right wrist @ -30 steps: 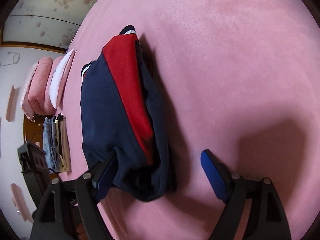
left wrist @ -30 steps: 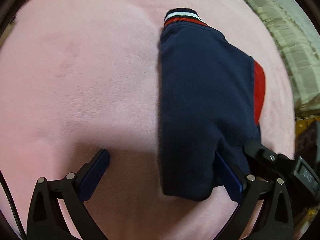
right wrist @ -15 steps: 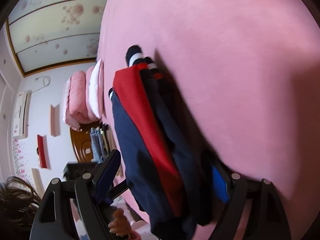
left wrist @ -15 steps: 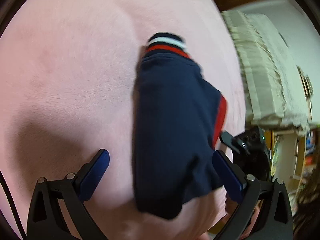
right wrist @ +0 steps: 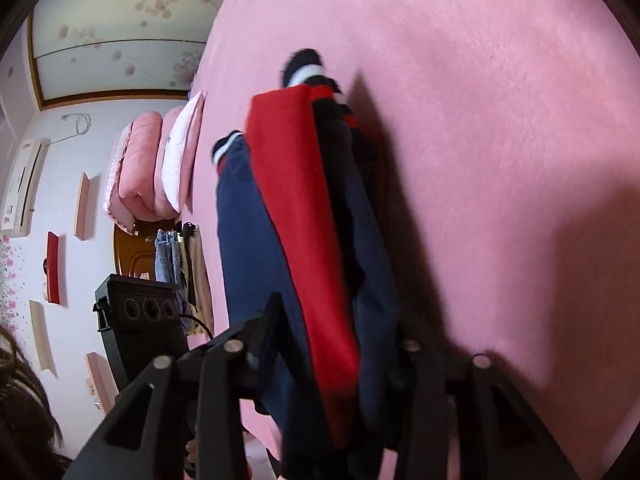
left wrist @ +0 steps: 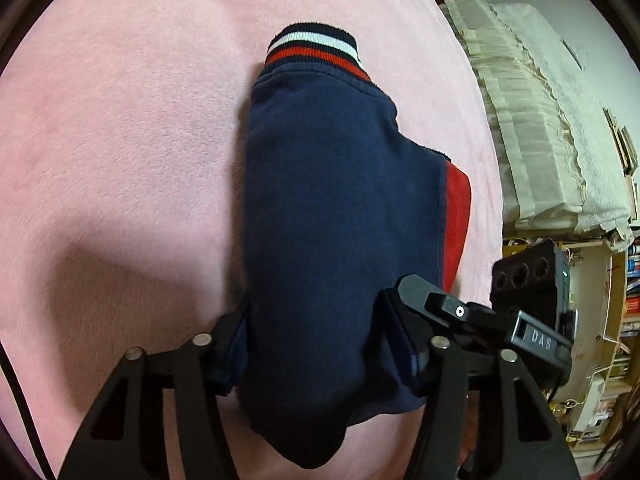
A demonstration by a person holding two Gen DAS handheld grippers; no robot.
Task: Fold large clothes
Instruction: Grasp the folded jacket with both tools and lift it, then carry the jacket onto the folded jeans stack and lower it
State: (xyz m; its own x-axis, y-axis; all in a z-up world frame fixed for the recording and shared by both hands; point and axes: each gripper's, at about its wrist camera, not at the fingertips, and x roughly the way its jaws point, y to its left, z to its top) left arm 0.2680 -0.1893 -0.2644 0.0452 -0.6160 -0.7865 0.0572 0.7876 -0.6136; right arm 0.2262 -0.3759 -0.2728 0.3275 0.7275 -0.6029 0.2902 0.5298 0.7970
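Two hand-held grippers: left hand-held gripper (left wrist: 316, 352) and right hand-held gripper (right wrist: 332, 356) both clamp the folded navy jacket (left wrist: 336, 216).
Jacket: stretches ahead on the pink bed (left wrist: 120, 140).
Surroundings: pillows (right wrist: 152, 168) far left of the right hand-held gripper.

We are in a home bedroom. A wide pink plush blanket (right wrist: 500, 120) covers the bed. At the far edge of that blanket we see stacked pink and white pillows (right wrist: 156, 168), and beyond them folded jeans and beige trousers (right wrist: 182, 264) hang by a brown wooden door (right wrist: 130, 248). Floral sliding panels (right wrist: 120, 32) and a white wall air conditioner (right wrist: 20, 188) sit further off. On the blanket's other side, a cream lace-trimmed cover (left wrist: 548, 128) lies above crowded bookshelves (left wrist: 624, 320).
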